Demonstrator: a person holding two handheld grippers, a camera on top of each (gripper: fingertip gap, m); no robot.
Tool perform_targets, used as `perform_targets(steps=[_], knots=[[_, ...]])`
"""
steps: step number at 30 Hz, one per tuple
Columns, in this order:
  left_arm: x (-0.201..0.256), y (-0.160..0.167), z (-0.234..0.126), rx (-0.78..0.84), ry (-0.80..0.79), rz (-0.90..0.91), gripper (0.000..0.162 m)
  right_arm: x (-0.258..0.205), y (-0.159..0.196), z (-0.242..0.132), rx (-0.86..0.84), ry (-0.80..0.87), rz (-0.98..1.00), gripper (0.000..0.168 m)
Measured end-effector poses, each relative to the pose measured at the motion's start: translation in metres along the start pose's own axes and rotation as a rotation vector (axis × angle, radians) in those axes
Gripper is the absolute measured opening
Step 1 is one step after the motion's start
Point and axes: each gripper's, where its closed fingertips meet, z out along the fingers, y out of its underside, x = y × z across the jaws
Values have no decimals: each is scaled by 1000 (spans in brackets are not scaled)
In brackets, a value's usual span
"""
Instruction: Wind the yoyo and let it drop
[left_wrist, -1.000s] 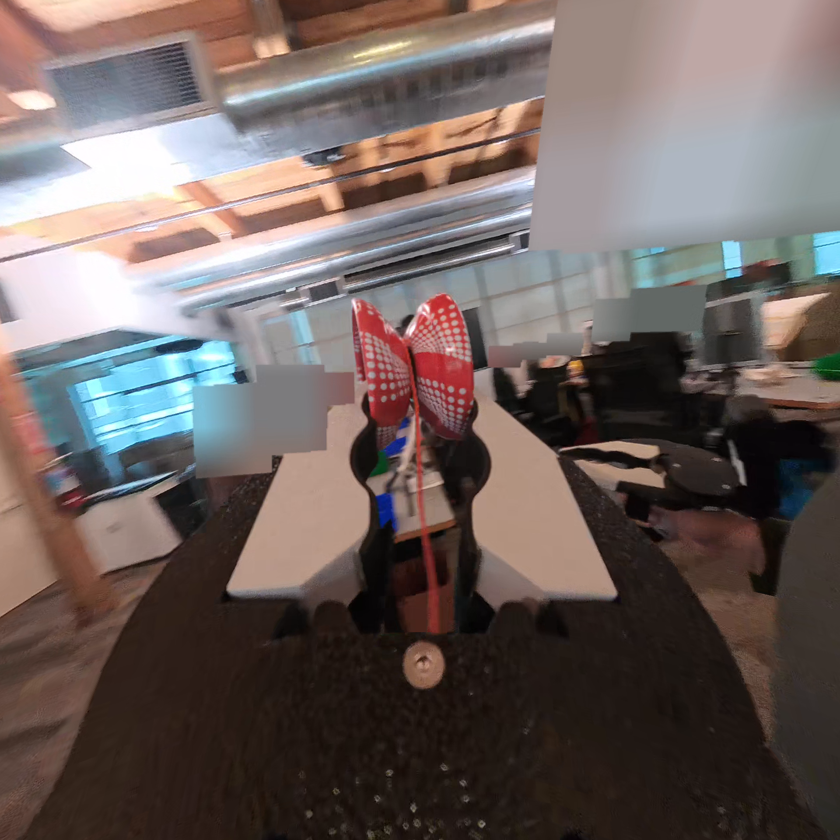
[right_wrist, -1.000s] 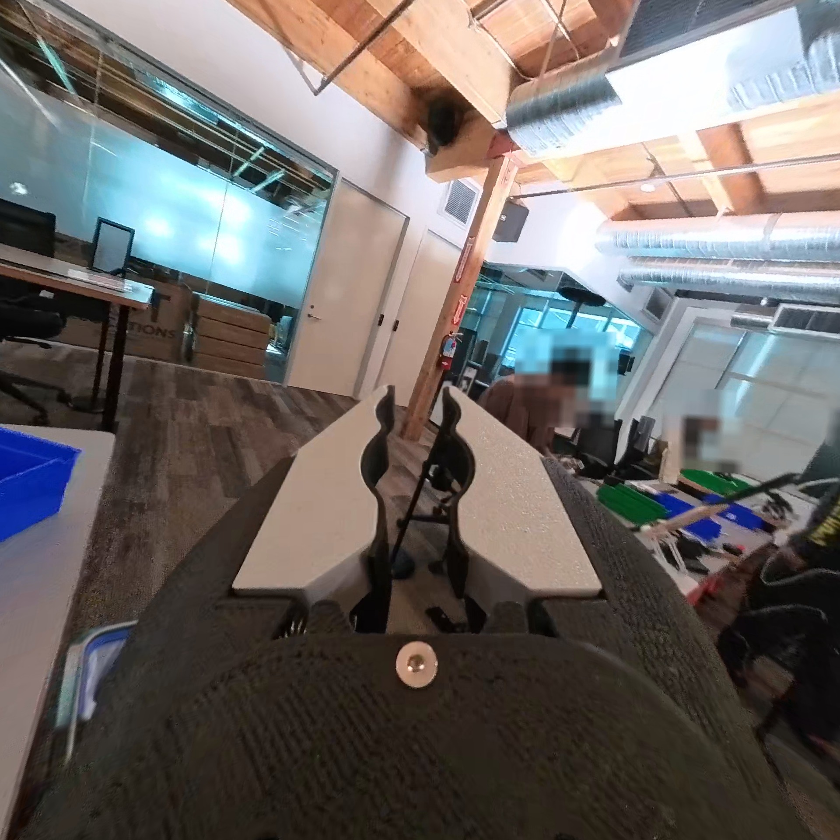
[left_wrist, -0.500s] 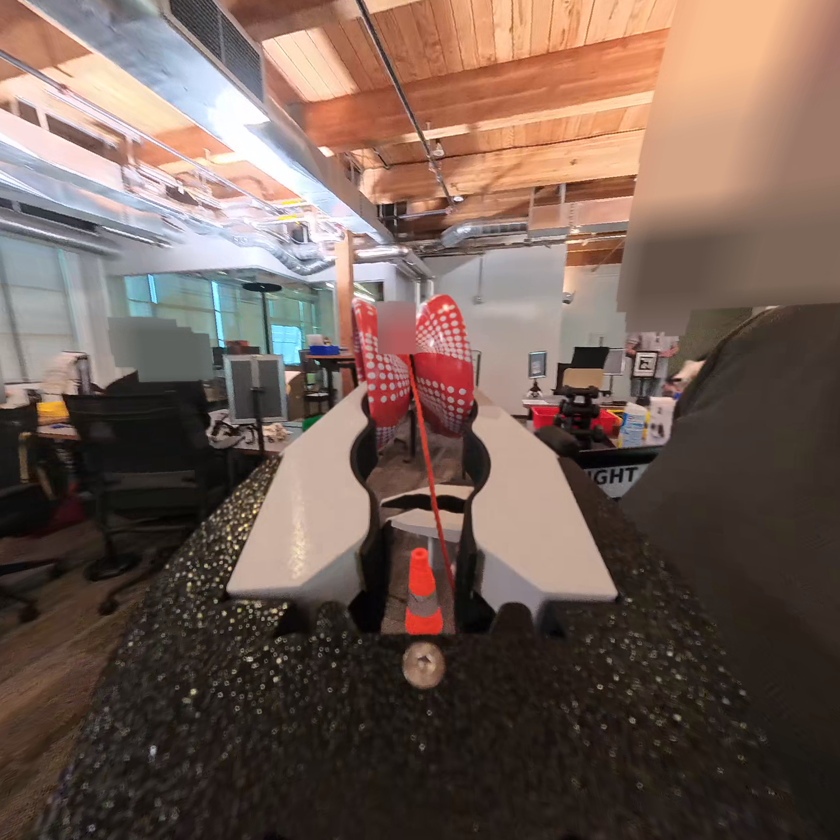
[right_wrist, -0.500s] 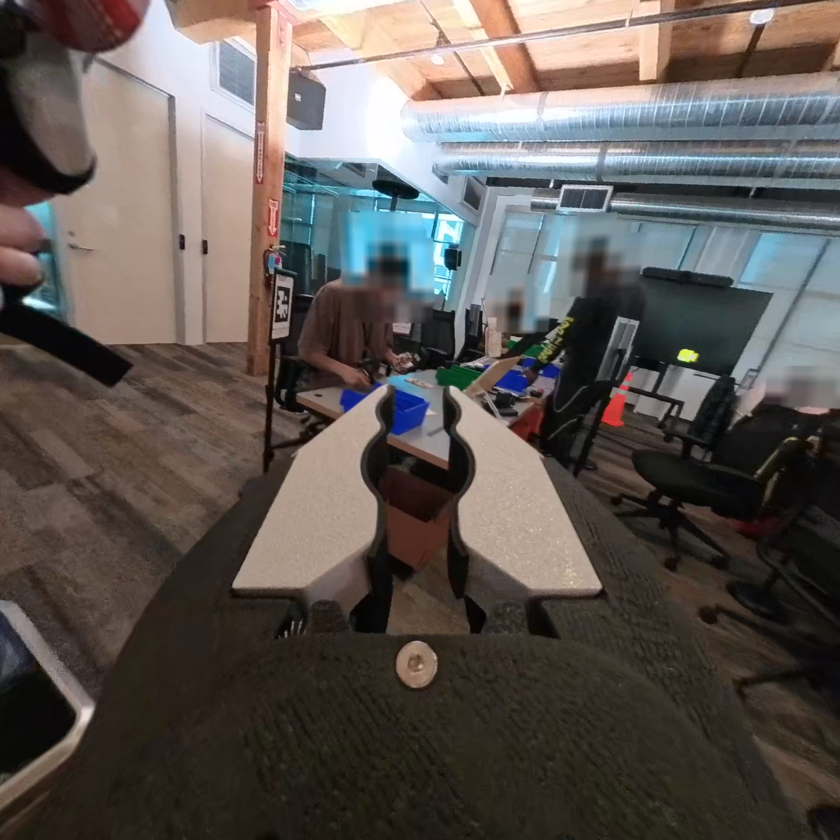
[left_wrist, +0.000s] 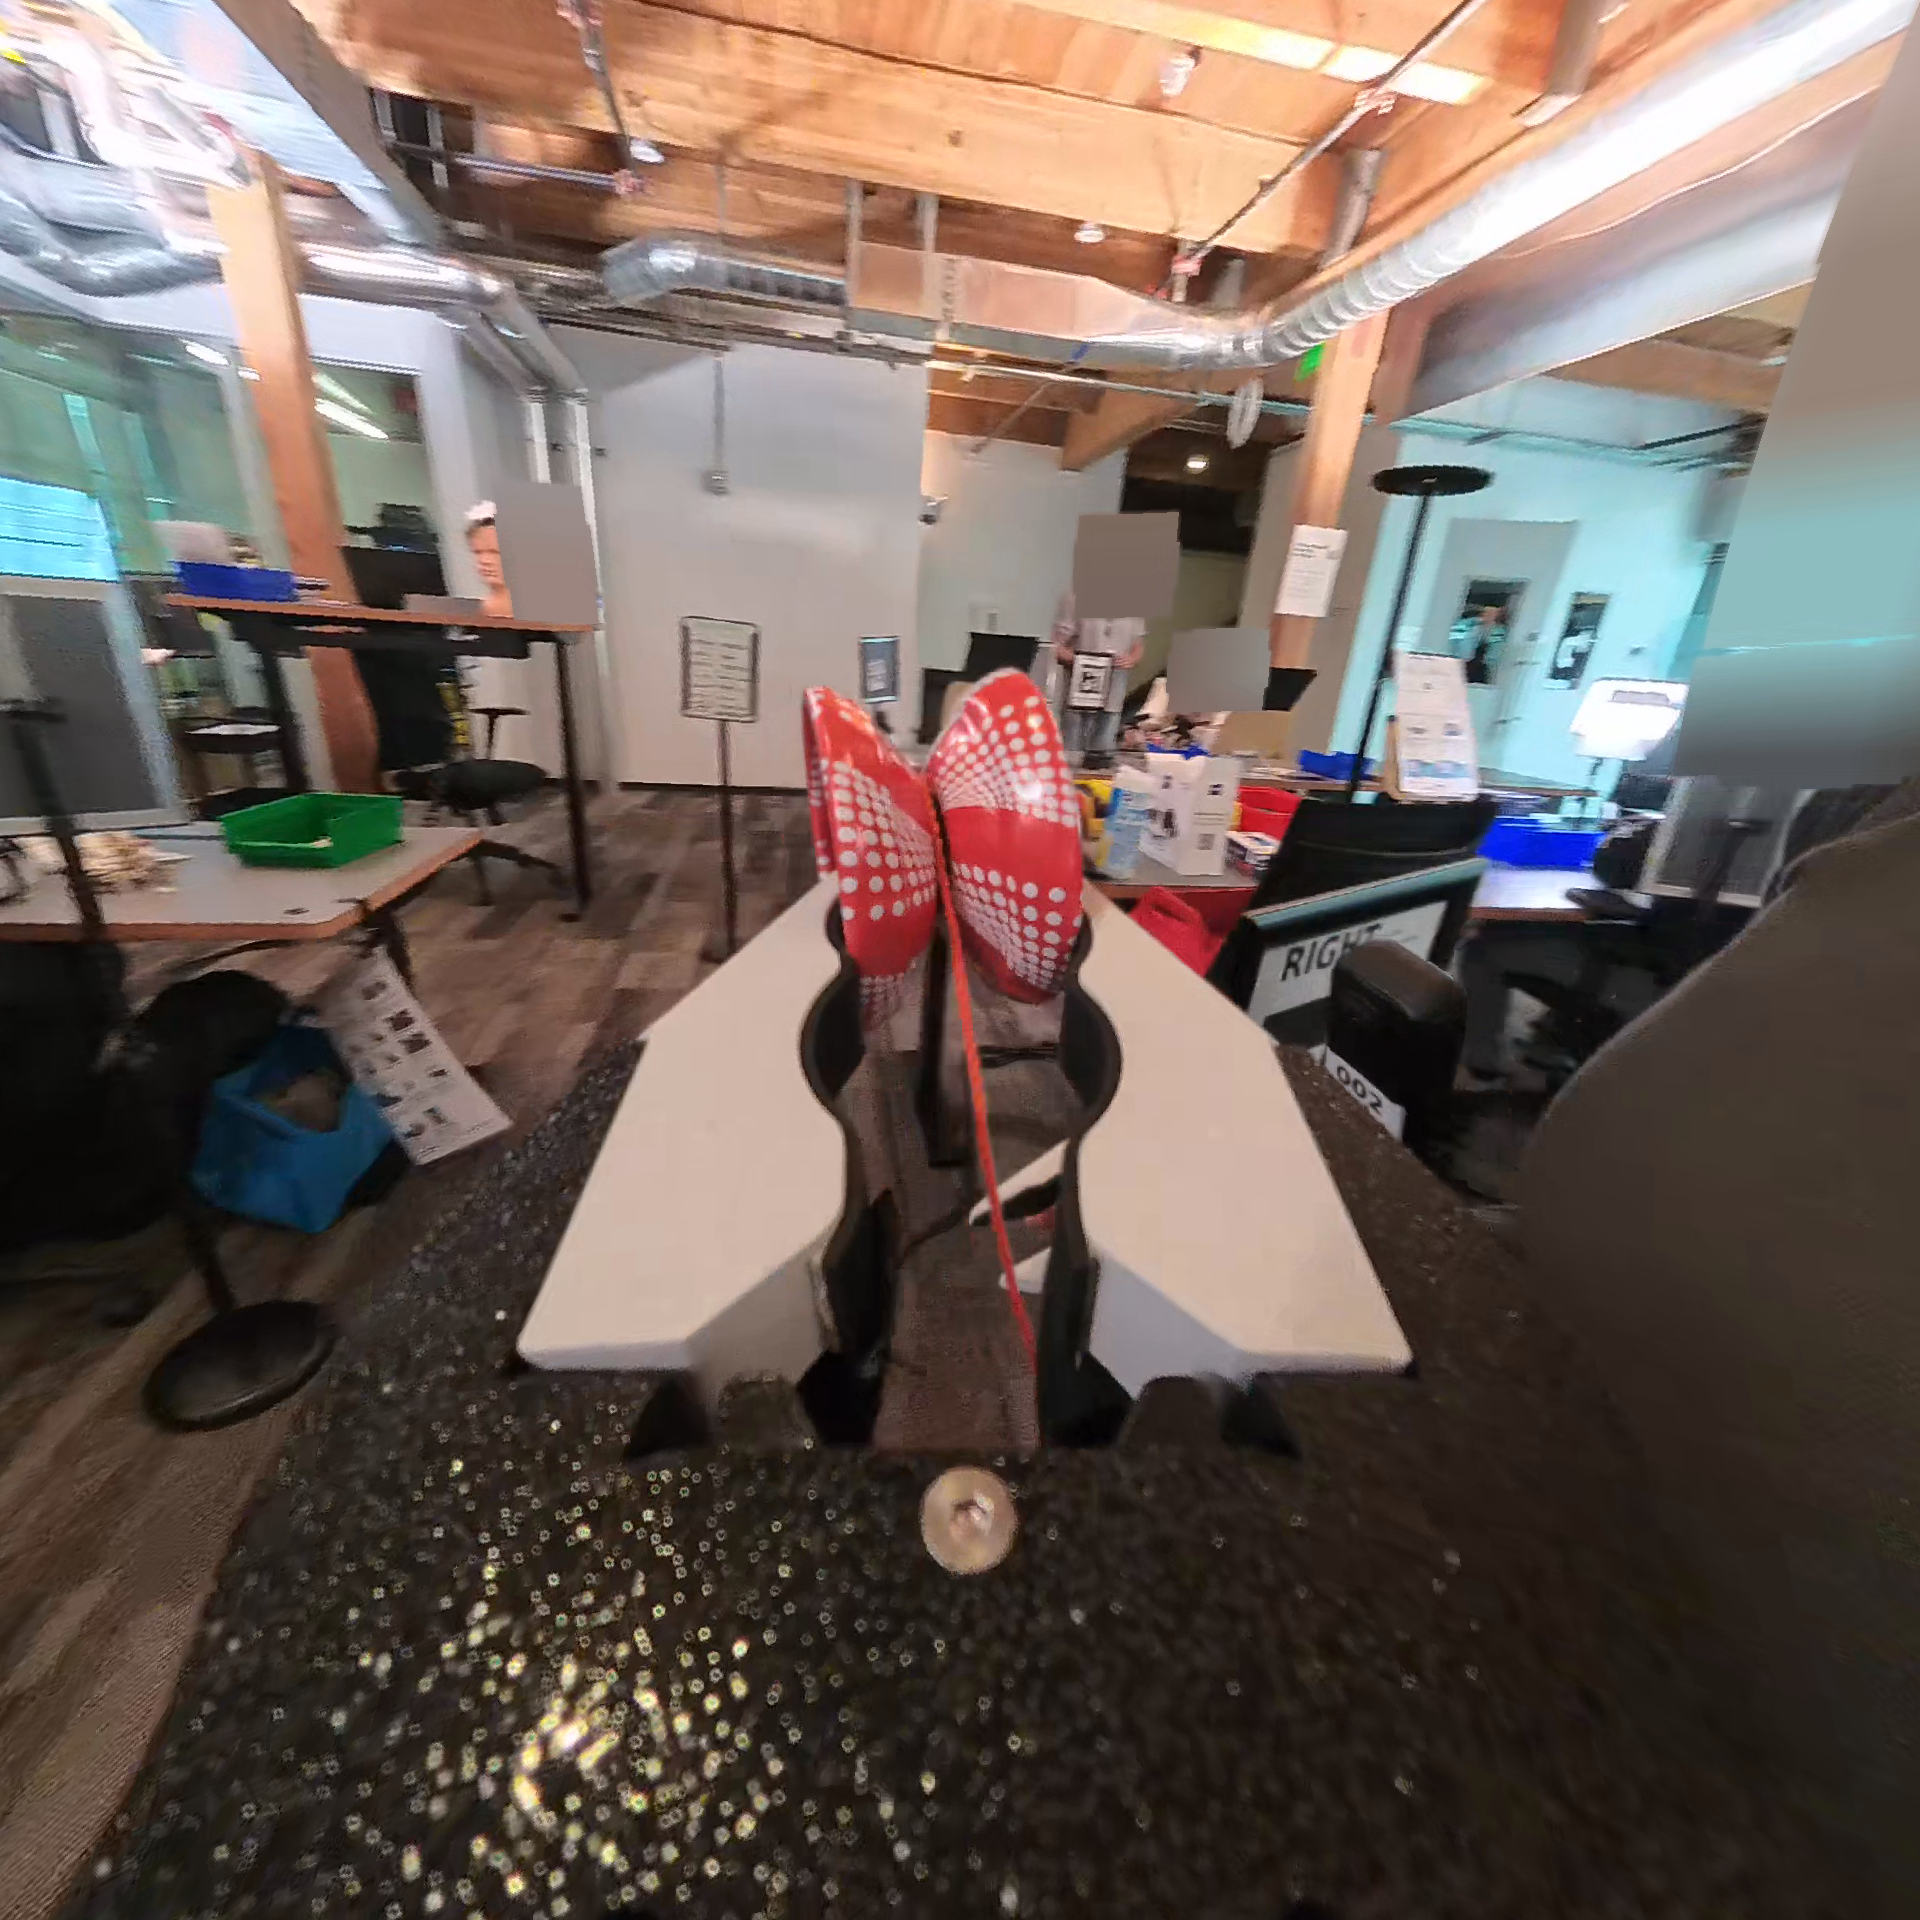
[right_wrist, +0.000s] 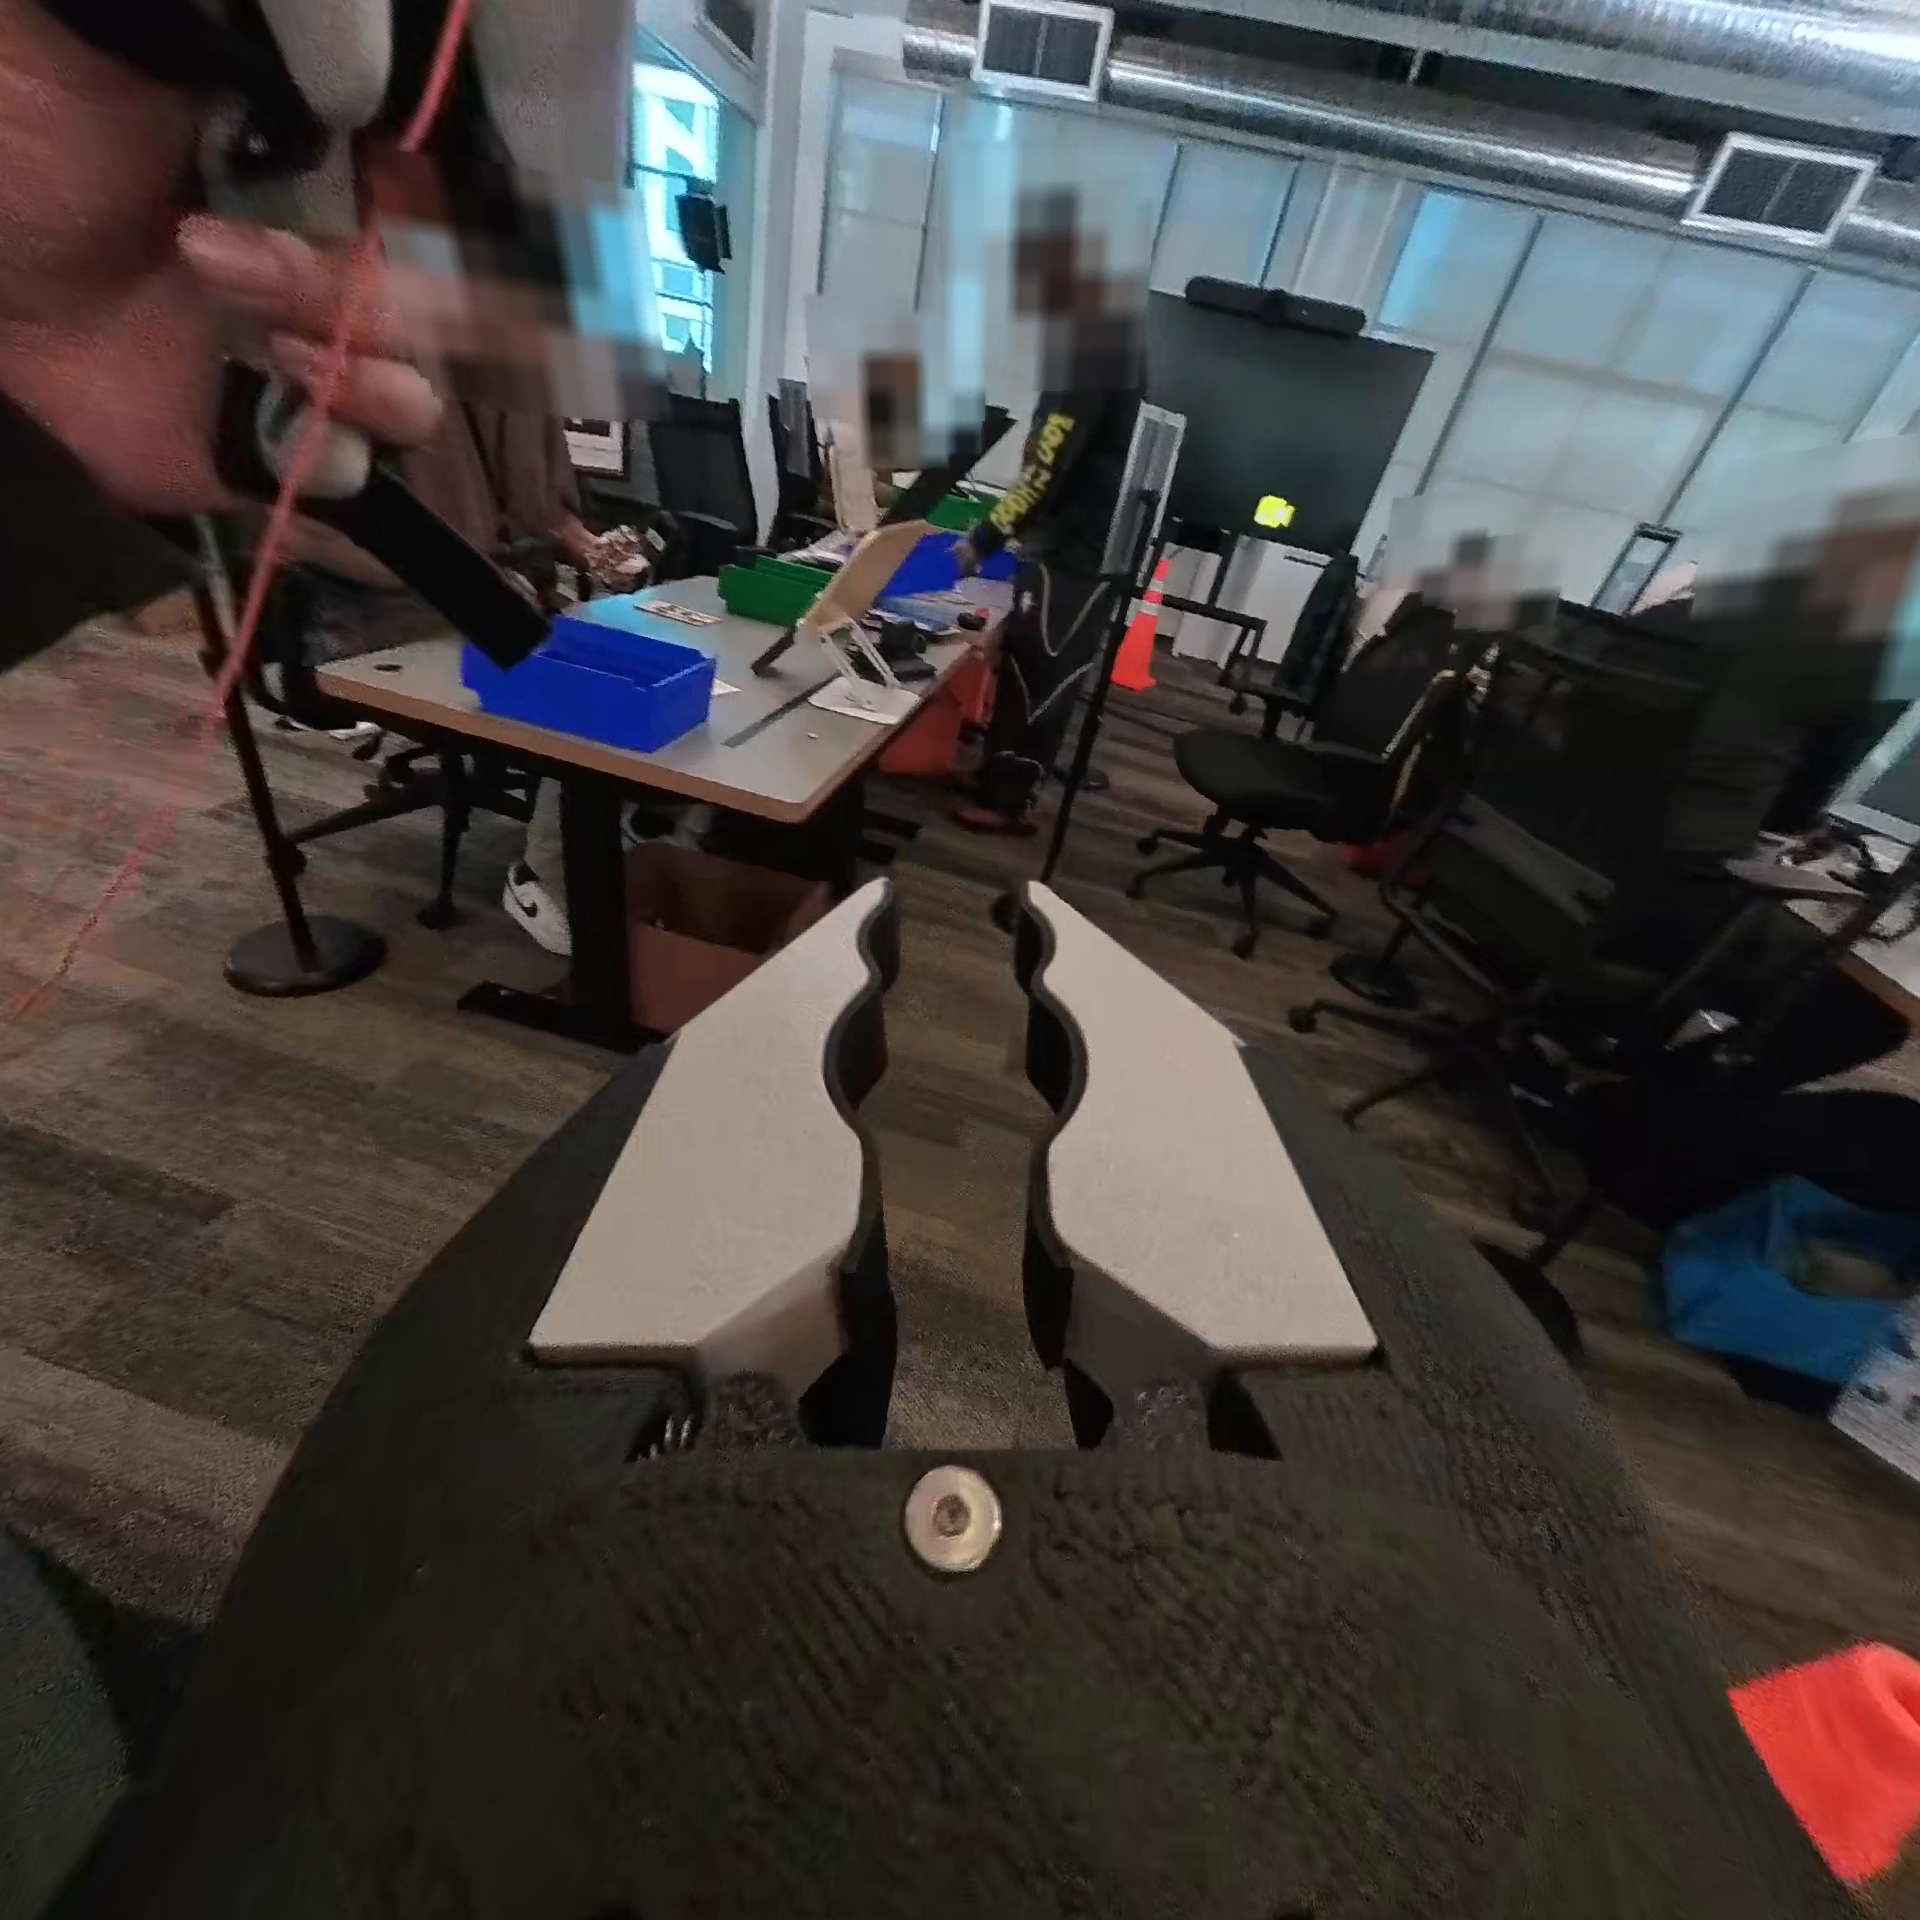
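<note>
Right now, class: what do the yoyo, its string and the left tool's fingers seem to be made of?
Yoyo: probably glossy plastic or lacquered metal; red with white dots, bright highlights.
String: thin red cord, likely fibre; no sheen.
Left tool fingers: matte white faces with black edges, apparently hard plastic.

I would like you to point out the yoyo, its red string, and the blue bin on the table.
yoyo (left_wrist: 1003, 831): left wrist view, right dotted half.
red string (left_wrist: 982, 1122): left wrist view, stretch between the fingers.
blue bin (right_wrist: 603, 691): right wrist view, front wall.
</note>
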Motion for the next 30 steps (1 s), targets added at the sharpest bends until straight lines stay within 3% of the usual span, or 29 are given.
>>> perform_targets(steps=[6,16,24,30], knots=[[-15,10,10,1,193,-154,32,18,20,-15,-105,239,144,29],[-47,29,13,-13,217,-346,32,16,14,-27,-146,399,108,32],[-37,43,-6,-70,263,-379,33,-6,10,-18,-156,412,95,33],[-43,40,-30,-55,203,-428,33,-26,4,-4,-151,359,62,33]])
